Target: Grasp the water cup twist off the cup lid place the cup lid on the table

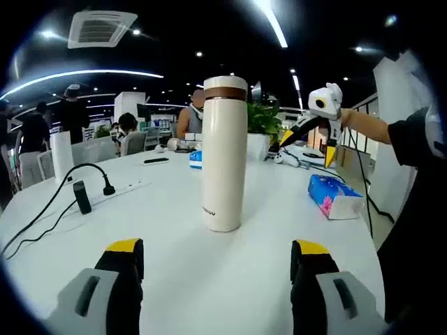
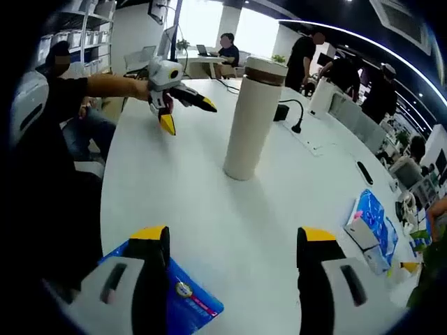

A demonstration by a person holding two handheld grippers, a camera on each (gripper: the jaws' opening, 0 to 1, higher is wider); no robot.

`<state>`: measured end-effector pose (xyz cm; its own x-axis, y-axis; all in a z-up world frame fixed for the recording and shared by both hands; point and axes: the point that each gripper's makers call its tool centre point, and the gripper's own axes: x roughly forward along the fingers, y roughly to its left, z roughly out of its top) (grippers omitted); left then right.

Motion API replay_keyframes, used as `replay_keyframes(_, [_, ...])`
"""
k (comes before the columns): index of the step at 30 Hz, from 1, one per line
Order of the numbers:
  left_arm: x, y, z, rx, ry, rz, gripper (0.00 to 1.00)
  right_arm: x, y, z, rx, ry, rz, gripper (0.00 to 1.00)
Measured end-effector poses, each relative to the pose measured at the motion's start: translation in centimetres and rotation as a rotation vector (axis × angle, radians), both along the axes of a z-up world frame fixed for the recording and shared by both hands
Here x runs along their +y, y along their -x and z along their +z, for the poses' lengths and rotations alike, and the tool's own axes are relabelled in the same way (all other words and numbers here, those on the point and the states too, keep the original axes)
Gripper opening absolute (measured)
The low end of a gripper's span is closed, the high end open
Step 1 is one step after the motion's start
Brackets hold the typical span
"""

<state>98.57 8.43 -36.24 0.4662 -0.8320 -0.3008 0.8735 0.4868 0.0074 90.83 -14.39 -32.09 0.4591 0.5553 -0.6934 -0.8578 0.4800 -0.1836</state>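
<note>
On the white table [image 1: 174, 272], upright water cup [image 1: 224, 153], label unreadable, both claws apart, empty.

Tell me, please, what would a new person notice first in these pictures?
First, the tall cream water cup standing upright mid-table, its brown-banded cup lid on. Next, both yellow-tipped grippers open and apart from it: the right gripper beyond it, the left gripper on its other side. A blue tissue pack lies nearby.

Ceiling light strips [image 1: 274, 24] and bright windows [image 2: 209, 21] wash the white table [image 1: 209, 279] in even light with only soft shadows, while fisheye bending warps the edges and the distant people look soft, perhaps out of focus.
</note>
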Motion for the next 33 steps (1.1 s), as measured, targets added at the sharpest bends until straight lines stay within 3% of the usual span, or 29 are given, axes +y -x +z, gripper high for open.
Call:
replay_keyframes(14, [-3.7,0.5,-0.2,-0.018,0.013,-0.068,0.88,0.9,0.5,-1.9,0.056,0.017,0.007,0.75])
replay_keyframes(33, [-4.3,-1.2,0.8,-0.003,0.122,-0.040,0.88,1.4,0.4,-1.7,0.058,-0.040,0.011,0.73])
